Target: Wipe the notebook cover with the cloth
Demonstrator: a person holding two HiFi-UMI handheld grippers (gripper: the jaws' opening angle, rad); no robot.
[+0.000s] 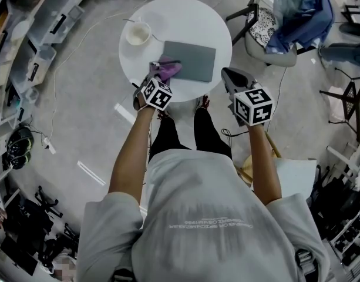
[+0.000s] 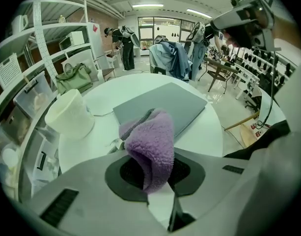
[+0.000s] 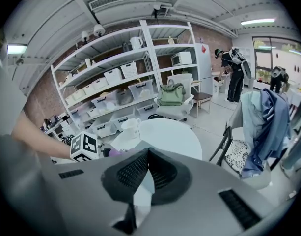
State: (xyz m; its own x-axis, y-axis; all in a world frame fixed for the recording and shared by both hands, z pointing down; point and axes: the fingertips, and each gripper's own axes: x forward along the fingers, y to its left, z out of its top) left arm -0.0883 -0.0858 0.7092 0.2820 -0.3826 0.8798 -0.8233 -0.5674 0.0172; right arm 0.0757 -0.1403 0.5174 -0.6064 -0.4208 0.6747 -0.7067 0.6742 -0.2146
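**Cloth clamped at the notebook's left end, right gripper idle off the table**

From the head view I have the flat grey rectangular notebook (image 1: 191,60) lying closed on the round white table (image 1: 194,13). Its long axis runs left to right across my view, tipped a little clockwise, with one long edge facing me.

My left gripper (image 1: 158,70) has its jaws pinched on the fluffy purple cloth (image 1: 170,69). In the left gripper view the cloth (image 2: 152,141) bulges up out of the closed pads and droops forward over the notebook's (image 2: 175,104) near left corner. I cannot tell whether the cloth is pressing on the cover or hanging just above it.

The cream-white cup (image 1: 137,34) stands near the notebook's far left corner, apart from it, close to the table's left rim.

There is bare tabletop beyond the far long edge, a narrower band past the right short edge, and a strip between the near long edge and the rim.

My right gripper (image 1: 231,78) is off the table's right side, over the floor. In its own view the pads (image 3: 160,168) meet with nothing between them.

A chair heaped with blue clothing (image 1: 294,16) stands past the table's far right
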